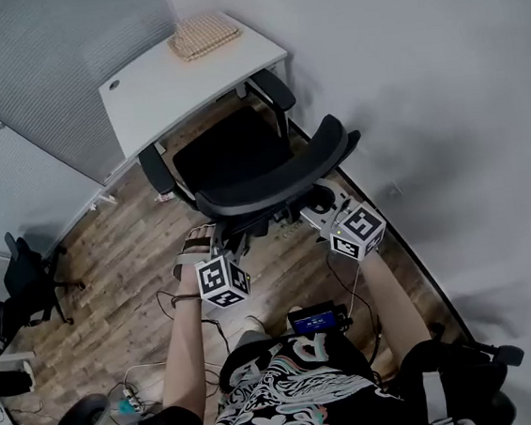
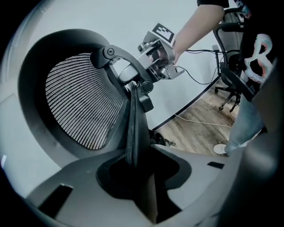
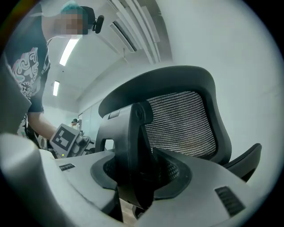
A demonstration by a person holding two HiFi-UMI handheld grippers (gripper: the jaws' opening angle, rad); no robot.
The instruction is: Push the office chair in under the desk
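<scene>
Your left gripper and right gripper have broad, pale grey moulded jaws. Each carries a white cube printed with black square markers: the left cube sits left of the small black box on your chest, and the right cube sits above and right of it. The box has a blue-lit screen, and thin black cables loop just above it. Below it, your black short-sleeved shirt bears a white swirling print. A dark band rings your wrist, left of the box.

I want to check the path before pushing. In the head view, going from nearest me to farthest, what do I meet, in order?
left gripper → office chair backrest → chair seat → white desk → woven mat at the desk's far corner
</scene>
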